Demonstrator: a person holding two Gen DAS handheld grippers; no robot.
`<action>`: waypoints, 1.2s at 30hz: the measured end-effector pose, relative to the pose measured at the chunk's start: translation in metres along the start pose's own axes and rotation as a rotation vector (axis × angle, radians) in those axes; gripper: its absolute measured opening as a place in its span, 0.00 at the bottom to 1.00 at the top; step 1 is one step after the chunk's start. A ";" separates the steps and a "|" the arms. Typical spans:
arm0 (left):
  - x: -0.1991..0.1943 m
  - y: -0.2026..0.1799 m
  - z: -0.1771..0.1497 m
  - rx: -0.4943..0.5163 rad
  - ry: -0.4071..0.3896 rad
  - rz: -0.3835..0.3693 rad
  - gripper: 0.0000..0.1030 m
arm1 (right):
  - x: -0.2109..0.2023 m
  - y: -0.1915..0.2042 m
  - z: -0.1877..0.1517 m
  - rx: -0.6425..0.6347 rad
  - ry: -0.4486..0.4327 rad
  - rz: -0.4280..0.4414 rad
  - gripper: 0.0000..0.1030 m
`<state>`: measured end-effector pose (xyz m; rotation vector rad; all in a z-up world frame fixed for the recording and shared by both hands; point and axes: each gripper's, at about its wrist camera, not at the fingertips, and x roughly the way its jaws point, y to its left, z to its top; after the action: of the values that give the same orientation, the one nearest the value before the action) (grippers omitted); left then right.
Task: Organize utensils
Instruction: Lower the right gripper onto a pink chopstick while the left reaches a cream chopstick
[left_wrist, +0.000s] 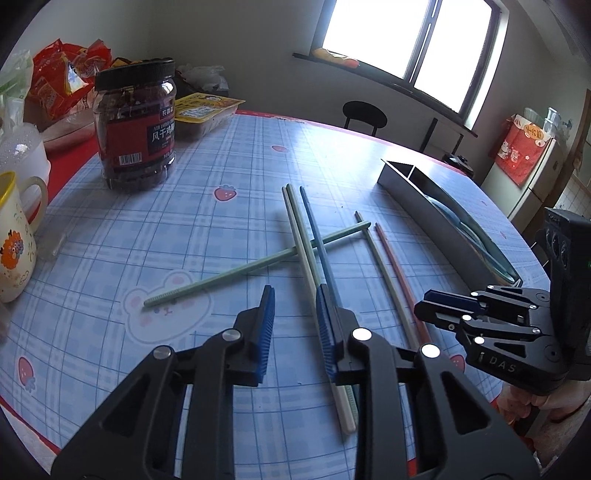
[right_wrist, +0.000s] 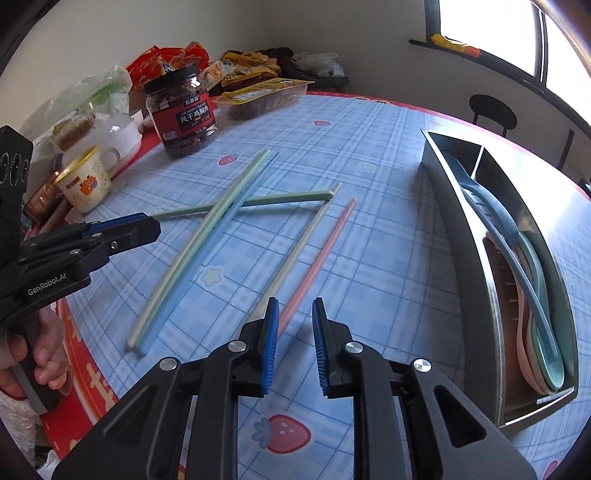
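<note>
Several chopsticks lie loose on the blue checked tablecloth: a pale green and blue pair, a green one crossing under them, a cream one and a pink one. A metal organiser tray at the right holds several coloured spoons. My left gripper is open and empty above the pair's near part. My right gripper is open and empty, hovering over the pink chopstick's near end.
A dark jar with a red label, a yellow-rimmed mug, a white pot, snack packets and bags crowd the table's far left. A chair stands beyond the table.
</note>
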<state>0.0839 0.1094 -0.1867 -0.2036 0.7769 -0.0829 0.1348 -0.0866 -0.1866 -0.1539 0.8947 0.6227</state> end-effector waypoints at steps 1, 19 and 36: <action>0.002 0.000 -0.001 -0.002 0.005 -0.002 0.25 | 0.002 0.002 0.001 -0.011 0.001 -0.005 0.18; 0.027 -0.010 0.002 0.045 0.105 -0.032 0.20 | 0.004 -0.004 -0.002 0.005 -0.010 0.001 0.09; 0.041 -0.022 0.005 0.105 0.132 0.106 0.19 | 0.004 -0.009 -0.002 0.019 -0.011 0.023 0.09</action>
<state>0.1167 0.0825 -0.2064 -0.0575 0.9106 -0.0368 0.1402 -0.0929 -0.1923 -0.1230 0.8925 0.6359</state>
